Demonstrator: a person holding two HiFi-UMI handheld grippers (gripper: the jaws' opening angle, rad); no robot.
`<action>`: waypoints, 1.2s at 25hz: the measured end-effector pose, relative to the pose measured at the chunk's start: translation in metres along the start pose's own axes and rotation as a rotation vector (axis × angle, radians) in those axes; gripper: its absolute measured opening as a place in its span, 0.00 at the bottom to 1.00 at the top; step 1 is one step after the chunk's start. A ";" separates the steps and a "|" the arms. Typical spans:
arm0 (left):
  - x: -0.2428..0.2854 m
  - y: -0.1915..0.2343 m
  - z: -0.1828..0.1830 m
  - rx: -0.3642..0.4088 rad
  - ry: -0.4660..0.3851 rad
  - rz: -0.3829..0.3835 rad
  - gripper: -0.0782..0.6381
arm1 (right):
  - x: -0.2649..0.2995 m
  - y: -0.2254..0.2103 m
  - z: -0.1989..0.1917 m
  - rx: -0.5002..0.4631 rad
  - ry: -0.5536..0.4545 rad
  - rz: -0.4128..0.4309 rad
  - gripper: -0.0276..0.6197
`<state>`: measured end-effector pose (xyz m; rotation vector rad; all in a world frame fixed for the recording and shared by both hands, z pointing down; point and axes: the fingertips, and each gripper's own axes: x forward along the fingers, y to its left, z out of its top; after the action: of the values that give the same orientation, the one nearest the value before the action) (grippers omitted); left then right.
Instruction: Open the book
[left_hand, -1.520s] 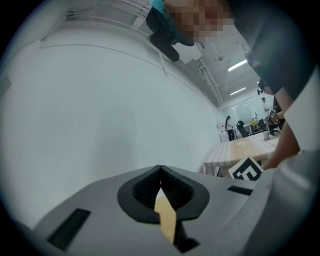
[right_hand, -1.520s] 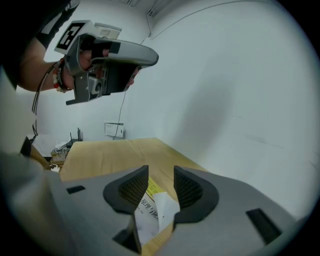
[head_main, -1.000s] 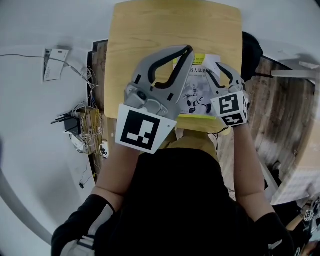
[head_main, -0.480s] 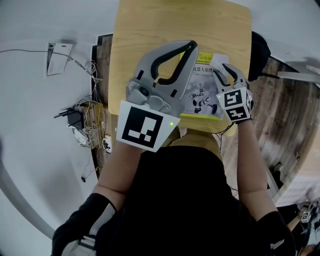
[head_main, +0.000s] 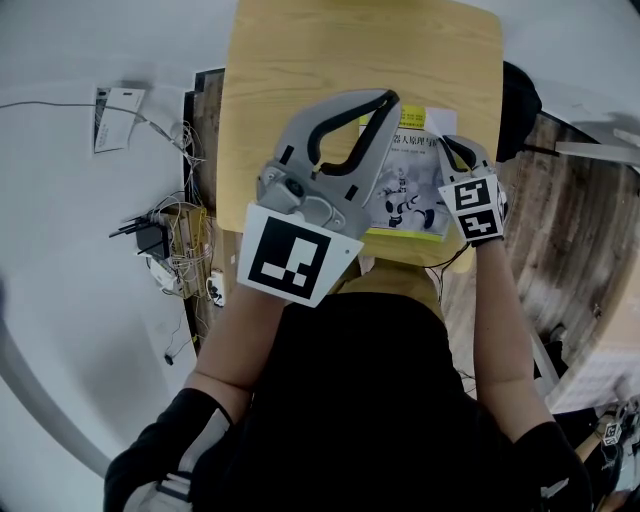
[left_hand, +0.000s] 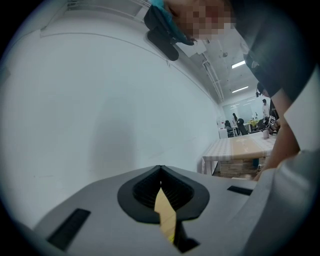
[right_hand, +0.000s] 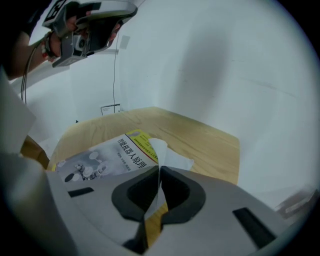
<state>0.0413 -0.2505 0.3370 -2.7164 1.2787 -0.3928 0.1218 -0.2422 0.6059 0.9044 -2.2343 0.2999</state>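
Wooden table (head_main: 300, 60) carries the book (head_main: 405, 195), lying closed near the person's edge. Right gripper (head_main: 450, 147) has just closed its jaws on the cover's lifted corner, evidently to turn it over. Left gripper (head_main: 386, 98) hovers above the table, jaws together, empty, held clear.

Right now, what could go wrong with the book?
The right hand-held gripper has just closed on only a thin corner of the book; a fast pull might tear or crease it. Nothing holds the book down: the left hand-held gripper hovers shut above, so it could slide on the table.
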 end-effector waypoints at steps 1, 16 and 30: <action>0.000 0.000 0.000 0.001 0.001 -0.002 0.12 | -0.001 -0.001 0.001 0.023 -0.008 0.010 0.09; -0.011 -0.006 0.002 0.004 -0.010 0.001 0.12 | -0.011 0.002 0.016 0.029 -0.024 -0.007 0.09; -0.042 -0.012 0.012 0.020 -0.026 0.029 0.12 | -0.029 0.014 0.046 0.067 -0.068 -0.009 0.09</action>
<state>0.0278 -0.2108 0.3200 -2.6741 1.2984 -0.3640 0.1032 -0.2372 0.5525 0.9730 -2.2932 0.3465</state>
